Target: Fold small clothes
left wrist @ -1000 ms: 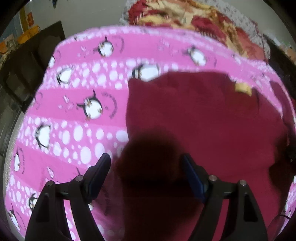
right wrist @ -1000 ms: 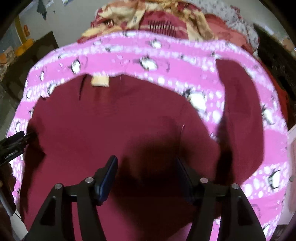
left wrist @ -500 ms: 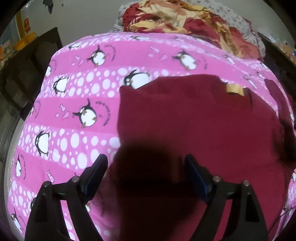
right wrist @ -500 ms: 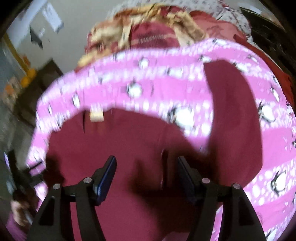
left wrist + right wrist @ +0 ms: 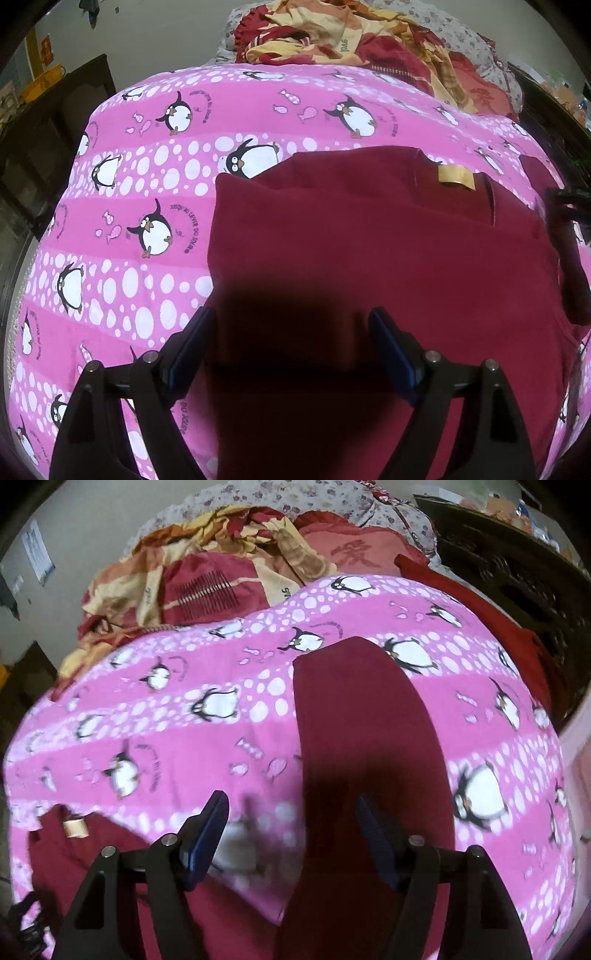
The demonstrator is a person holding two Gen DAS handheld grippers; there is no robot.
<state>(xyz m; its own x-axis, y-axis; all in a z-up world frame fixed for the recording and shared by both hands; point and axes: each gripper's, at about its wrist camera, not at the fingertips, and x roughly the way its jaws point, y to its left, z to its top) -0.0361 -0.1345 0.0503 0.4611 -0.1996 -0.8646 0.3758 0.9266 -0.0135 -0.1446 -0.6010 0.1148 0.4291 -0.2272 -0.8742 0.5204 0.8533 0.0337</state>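
Observation:
A dark red shirt [image 5: 369, 236] lies flat on a pink penguin-print bedsheet [image 5: 147, 184], with a tan neck label [image 5: 455, 175] at its far edge. My left gripper [image 5: 291, 347] is open and empty above the shirt's near left part. In the right wrist view the shirt's long sleeve [image 5: 362, 720] stretches away across the sheet [image 5: 184, 716]. My right gripper [image 5: 291, 830] is open and empty over the sleeve's near end. The shirt body [image 5: 96, 856] and label [image 5: 75, 828] show at lower left there.
A crumpled red and yellow blanket [image 5: 351, 40] is piled at the far end of the bed, also in the right wrist view [image 5: 207, 579]. Dark wooden furniture [image 5: 517, 572] stands at the right. A dark cabinet [image 5: 48, 122] stands at the left.
My right gripper has swung right, from over the shirt body to over the outstretched sleeve. My left gripper has pulled back a little. Both stay open.

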